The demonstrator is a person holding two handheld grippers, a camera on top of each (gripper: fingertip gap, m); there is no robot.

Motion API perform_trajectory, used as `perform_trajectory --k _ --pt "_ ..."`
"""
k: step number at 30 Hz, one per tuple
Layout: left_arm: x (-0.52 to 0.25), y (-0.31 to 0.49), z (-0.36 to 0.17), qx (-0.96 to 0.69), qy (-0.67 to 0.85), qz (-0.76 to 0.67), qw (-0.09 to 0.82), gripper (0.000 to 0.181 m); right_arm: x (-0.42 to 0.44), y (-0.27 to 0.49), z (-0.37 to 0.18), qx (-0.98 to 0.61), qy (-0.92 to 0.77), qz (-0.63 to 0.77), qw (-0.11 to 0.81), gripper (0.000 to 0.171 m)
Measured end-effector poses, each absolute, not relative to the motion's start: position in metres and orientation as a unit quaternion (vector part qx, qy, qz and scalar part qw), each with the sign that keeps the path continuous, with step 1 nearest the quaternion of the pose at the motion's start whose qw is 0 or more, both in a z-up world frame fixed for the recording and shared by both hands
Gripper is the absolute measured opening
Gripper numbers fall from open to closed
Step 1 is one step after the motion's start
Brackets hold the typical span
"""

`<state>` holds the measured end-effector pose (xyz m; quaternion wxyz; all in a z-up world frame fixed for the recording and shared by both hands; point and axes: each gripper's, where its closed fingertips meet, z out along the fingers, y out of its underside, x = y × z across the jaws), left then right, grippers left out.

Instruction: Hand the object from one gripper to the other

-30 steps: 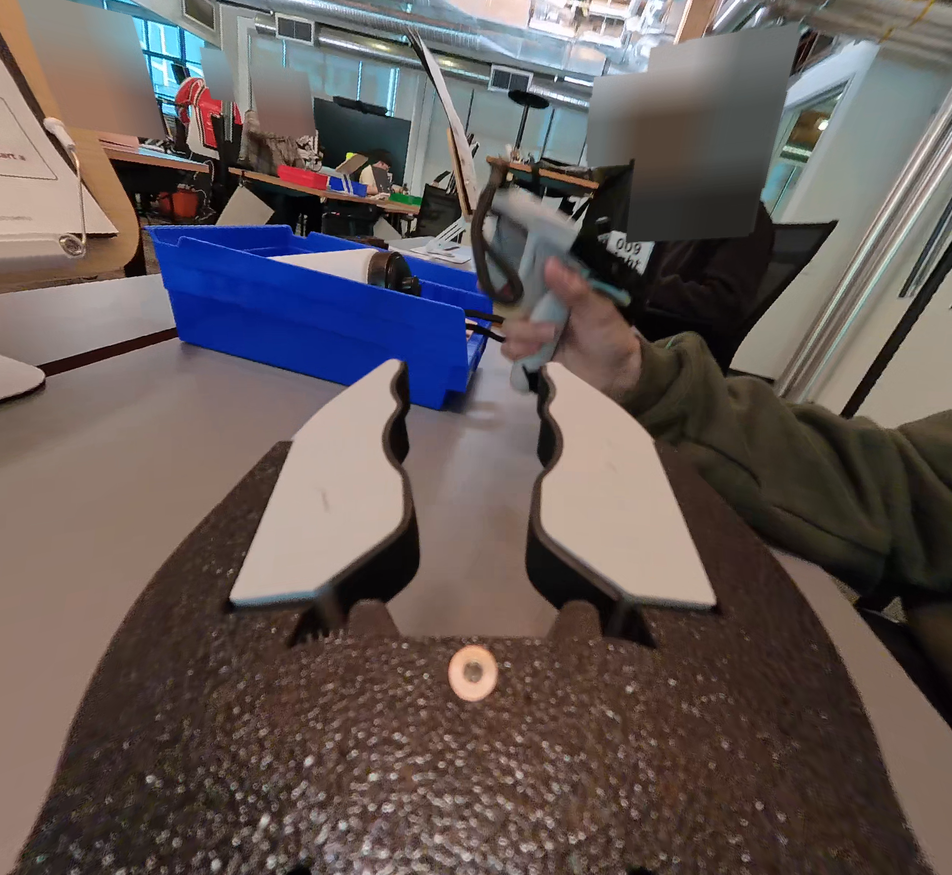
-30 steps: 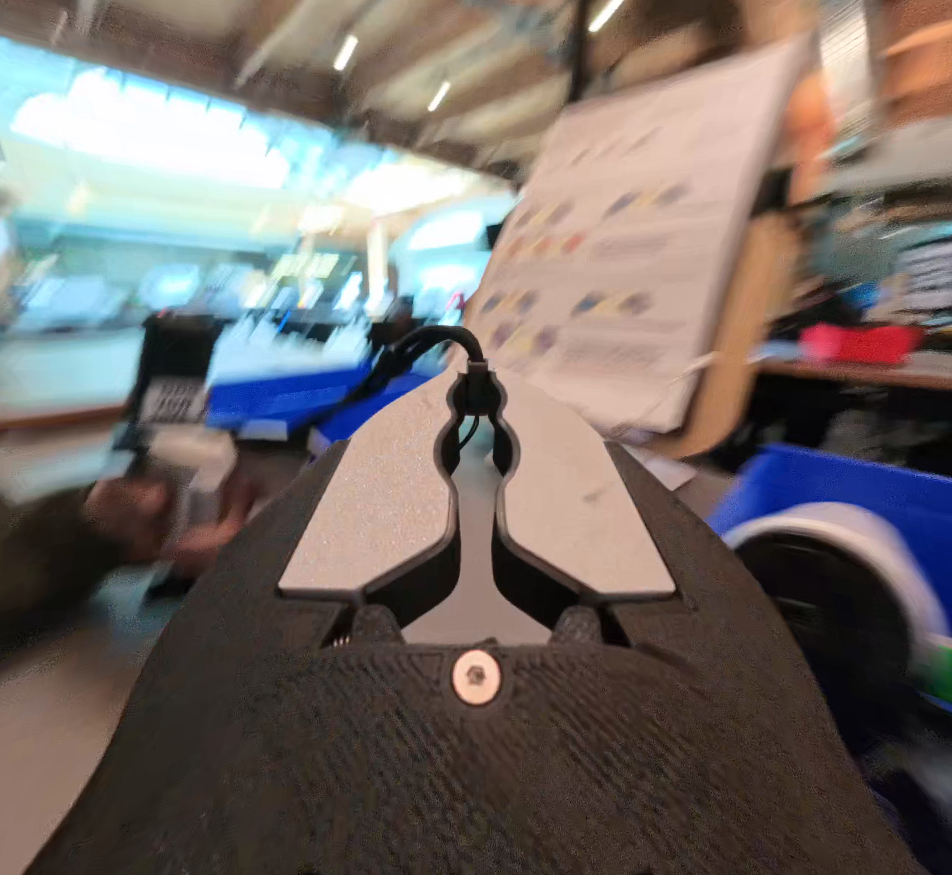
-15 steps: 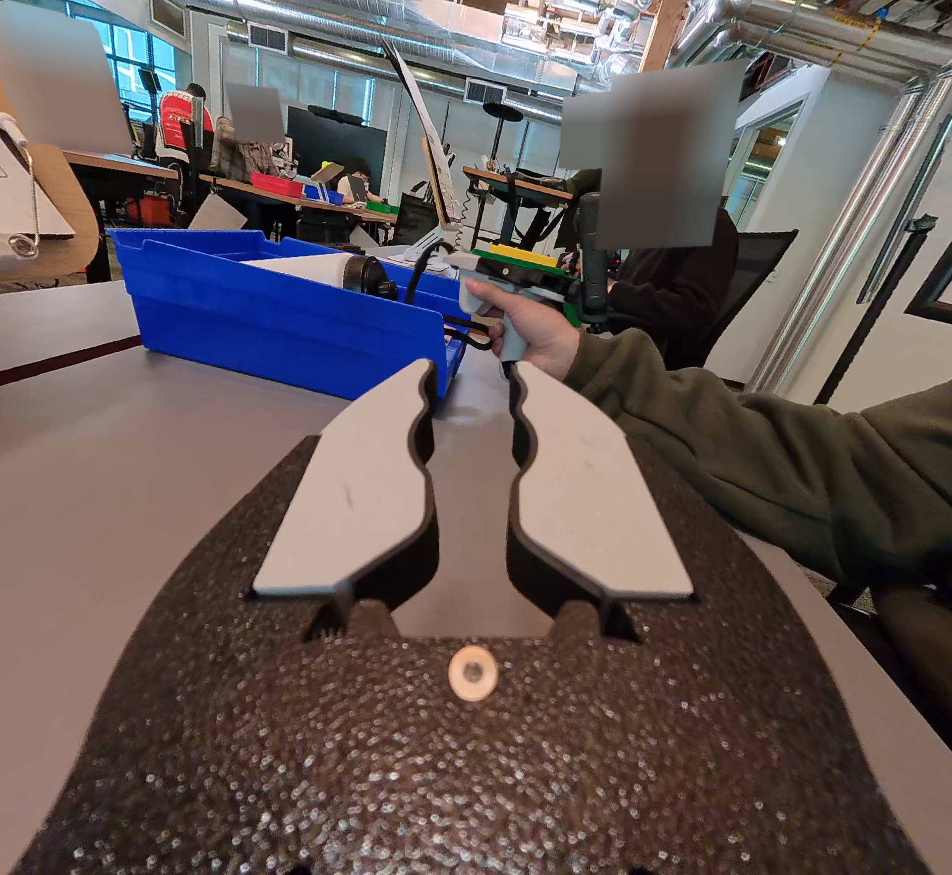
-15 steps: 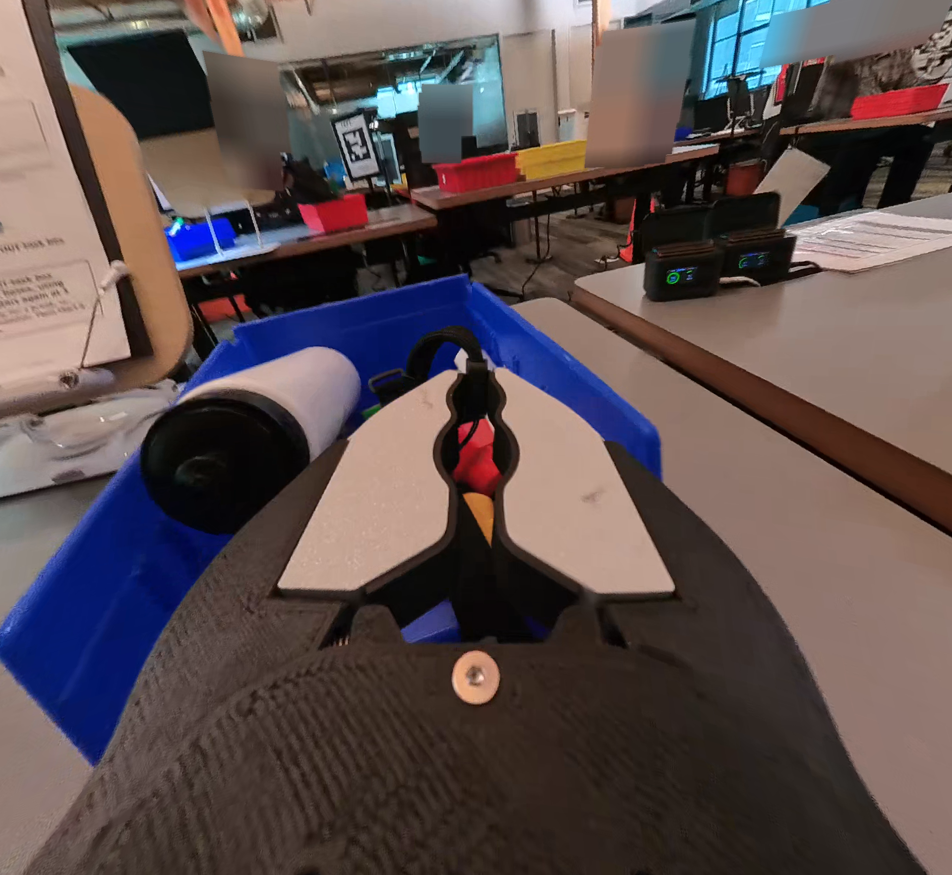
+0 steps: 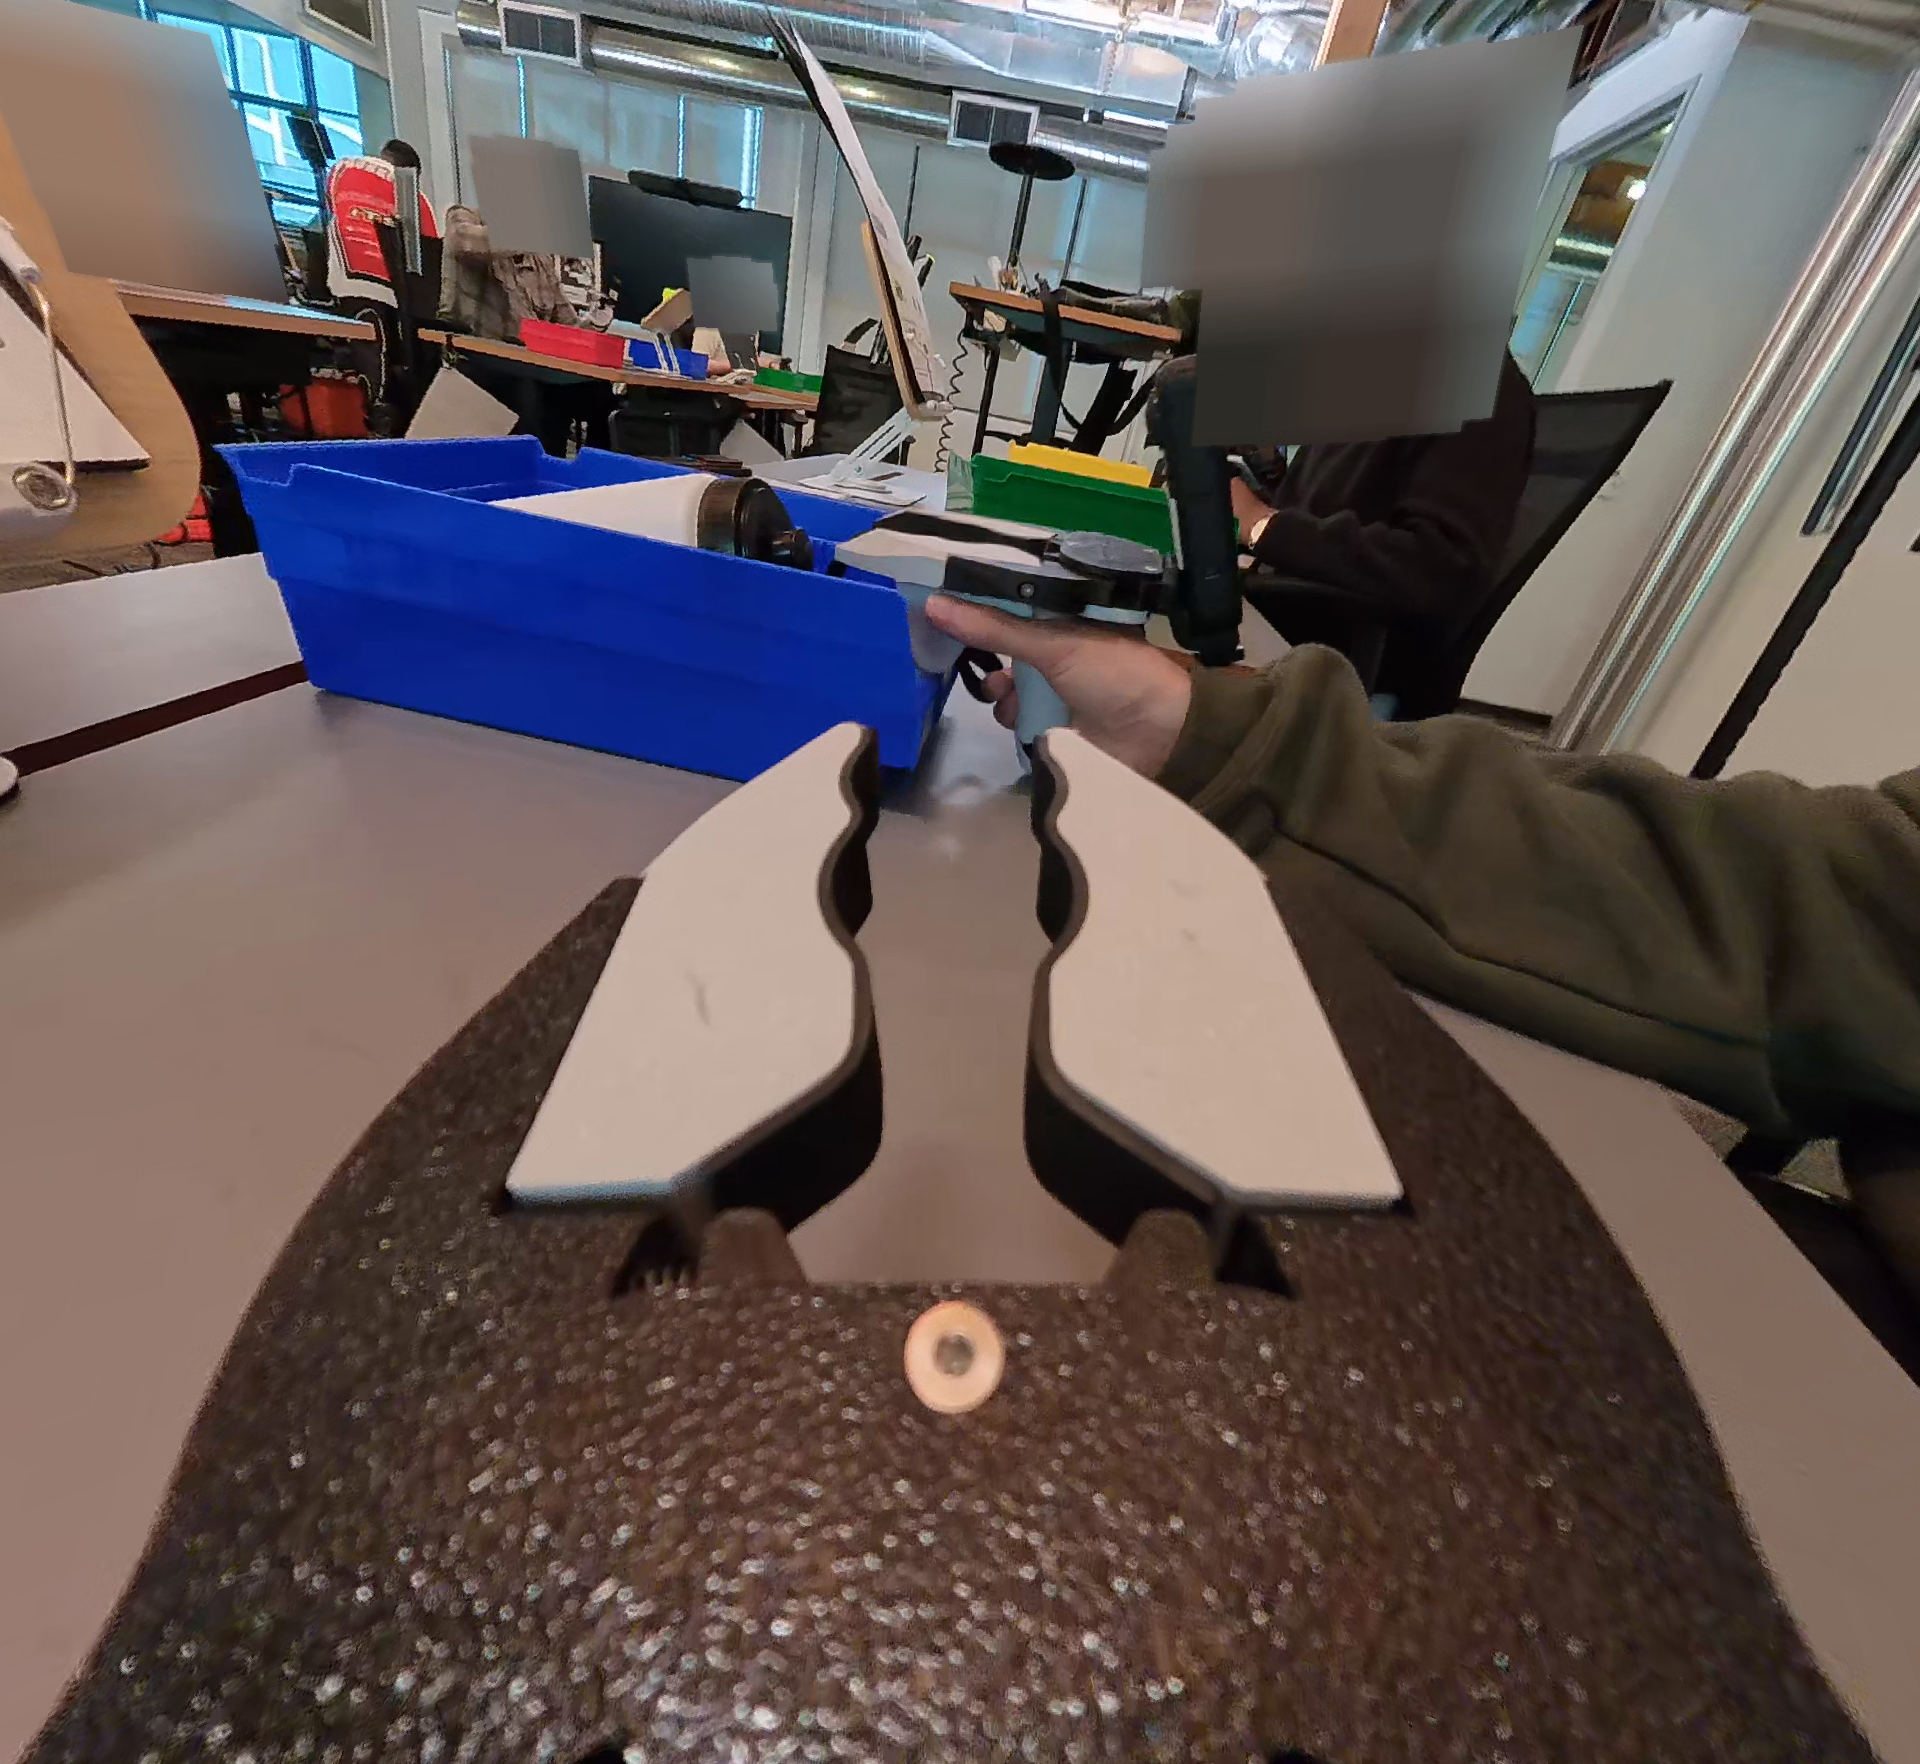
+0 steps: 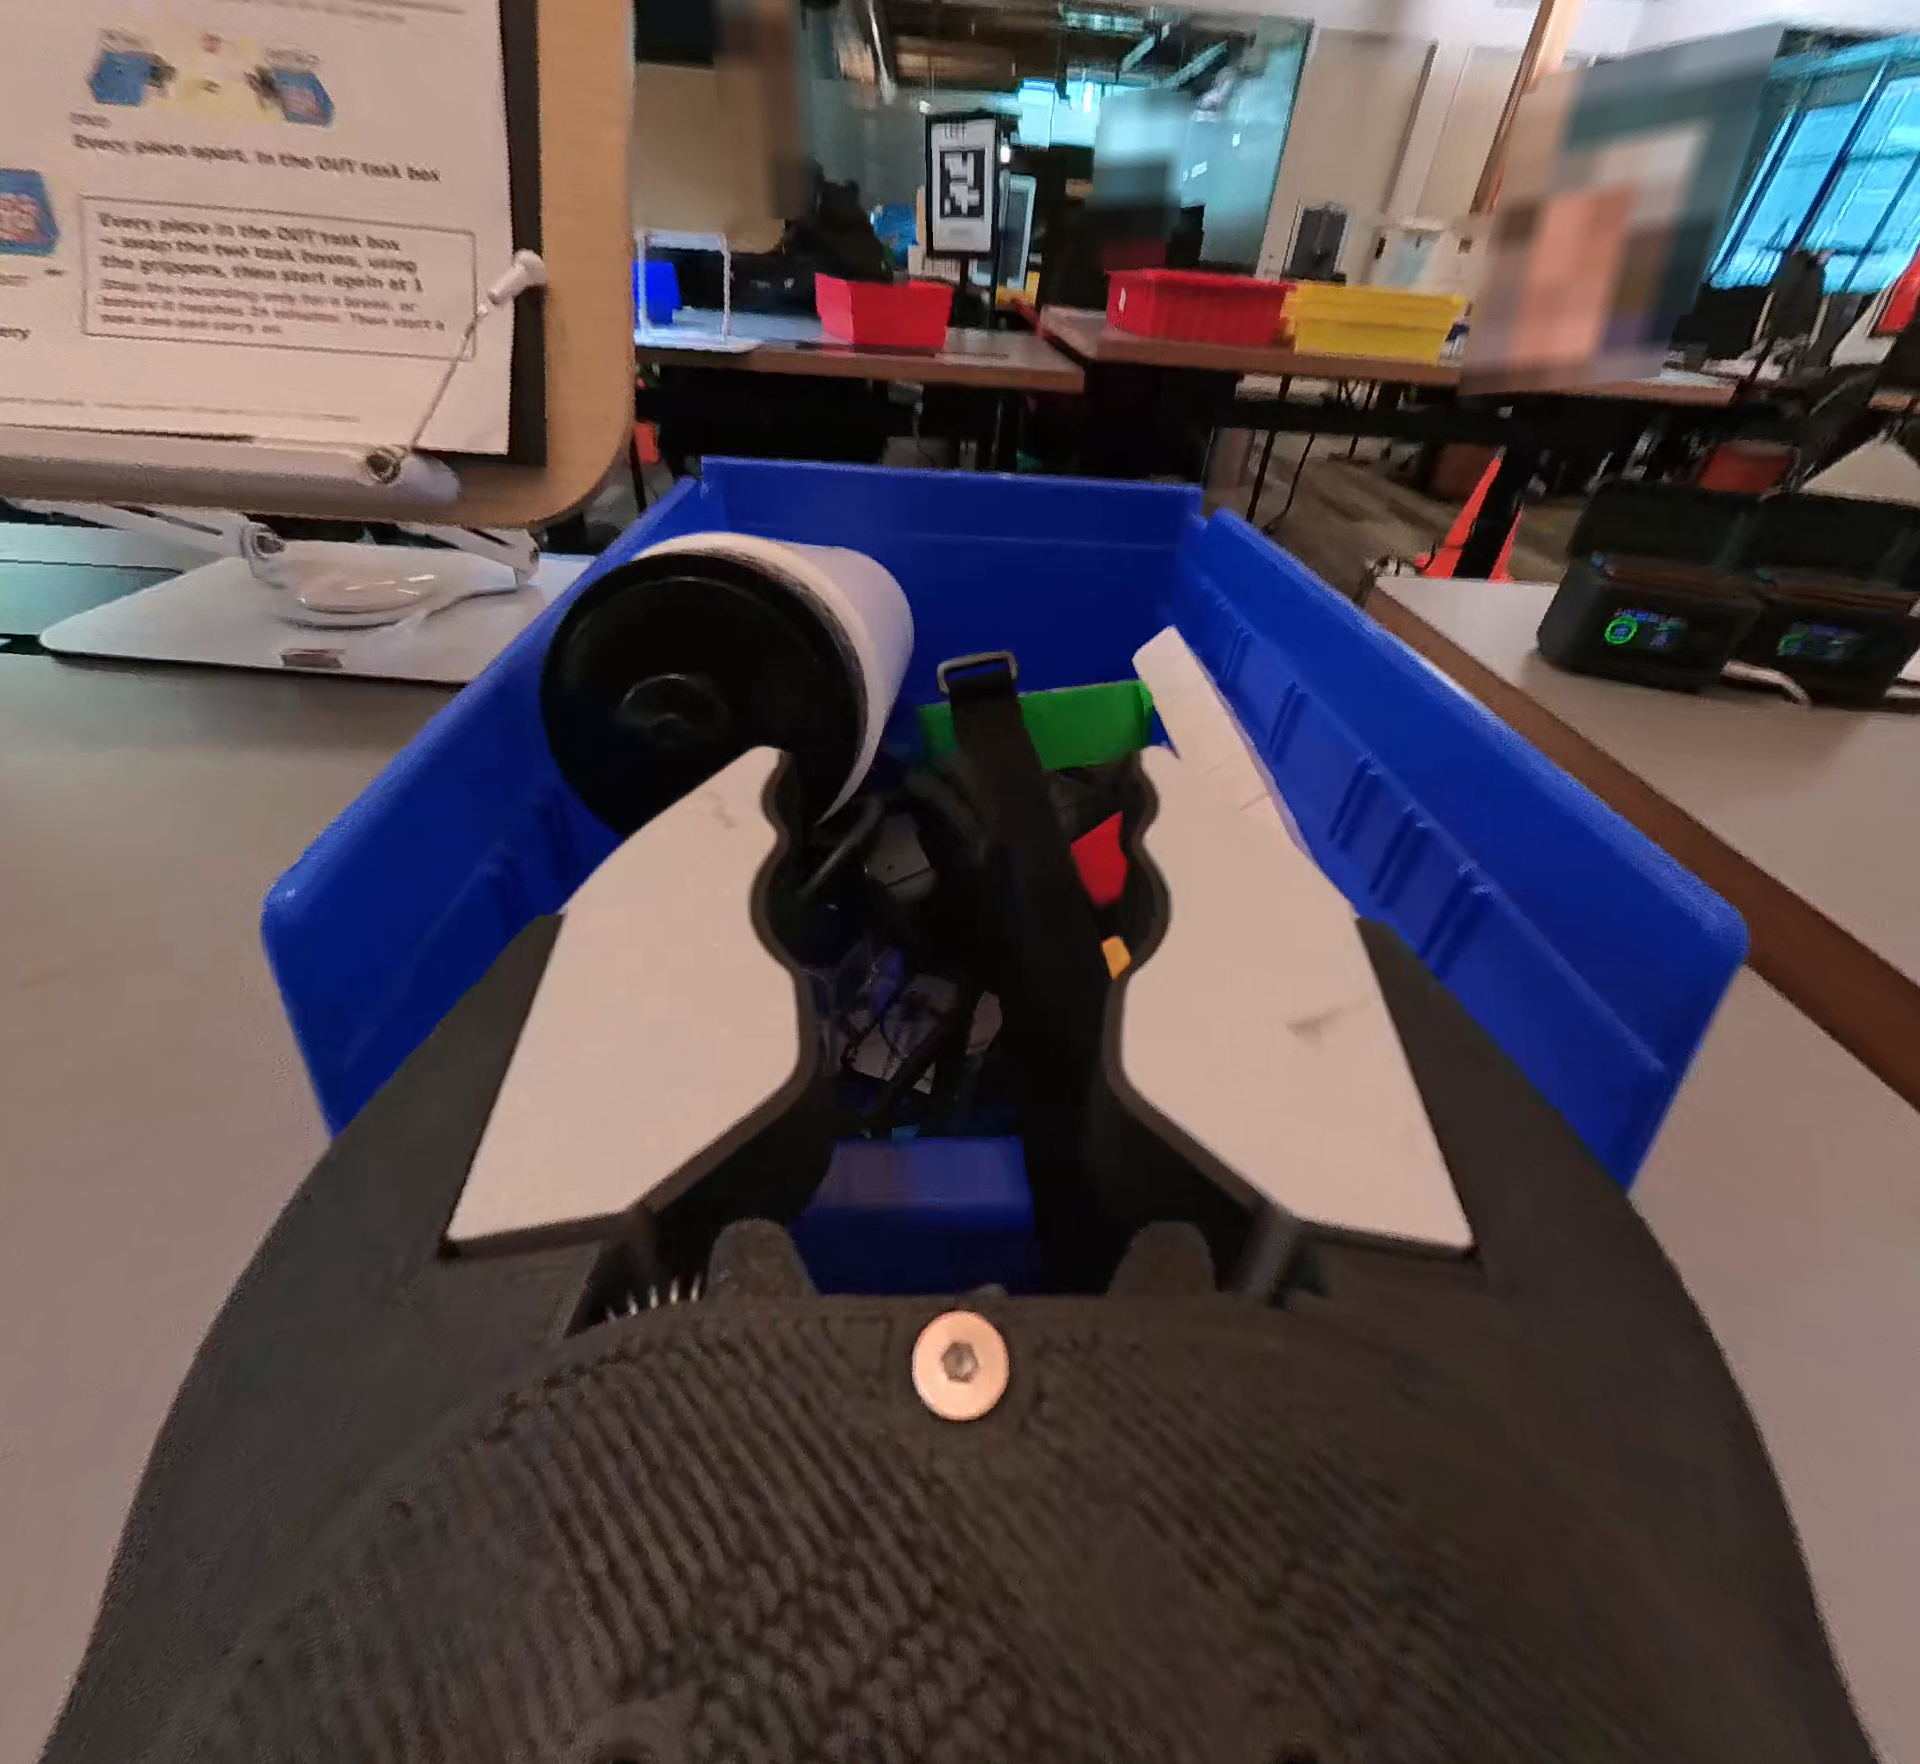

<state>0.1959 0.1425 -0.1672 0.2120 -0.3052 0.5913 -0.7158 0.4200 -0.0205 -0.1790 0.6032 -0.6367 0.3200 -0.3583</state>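
Observation:
My right gripper (image 6: 958, 779) is open, low over the near end of a blue bin (image 6: 1455, 862), with nothing between its fingers. A black strap with a buckle (image 6: 1003, 779) lies in the bin under the gap, among tangled black cables. A white roll with a black end cap (image 6: 717, 675) rests on the bin's left side. My left gripper (image 5: 954, 758) is open and empty above the grey table (image 5: 312, 883). The left wrist view shows the right gripper (image 5: 997, 571), held by a hand, at the bin's right end (image 5: 582, 634).
A green block (image 6: 1070, 722) and a red piece (image 6: 1101, 857) lie in the bin. A paper sheet on a stand (image 6: 260, 156) is at the back left. Black devices (image 6: 1642, 623) sit on the neighbouring table. A green-sleeved arm (image 5: 1558, 883) crosses the table's right side. One gripper's finger ends stand about 30 centimeters off the other's.
My right gripper swung over to the blue bin with a black cable in it, then opened and let it go. My left gripper stayed open and empty.

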Motion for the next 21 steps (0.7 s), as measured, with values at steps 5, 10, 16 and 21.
perform_trajectory --k 5,10,16,21 --pt "0.198 0.142 -0.17 -0.307 0.603 -0.698 0.235 0.032 0.395 -0.03 -0.158 -0.583 0.285 -0.397 0.649 0.077" --pt "0.201 0.163 -0.166 -0.376 0.558 -0.696 0.25 0.038 0.366 -0.057 -0.144 -0.565 0.276 -0.428 0.649 0.093" --pt "0.175 0.237 -0.142 -0.494 0.527 -0.618 0.31 0.038 0.33 -0.051 -0.146 -0.641 0.236 -0.381 0.623 0.108" --pt "0.139 0.353 -0.132 -0.603 0.571 -0.42 0.367 0.038 0.309 -0.048 -0.125 -0.65 0.241 -0.335 0.638 0.115"
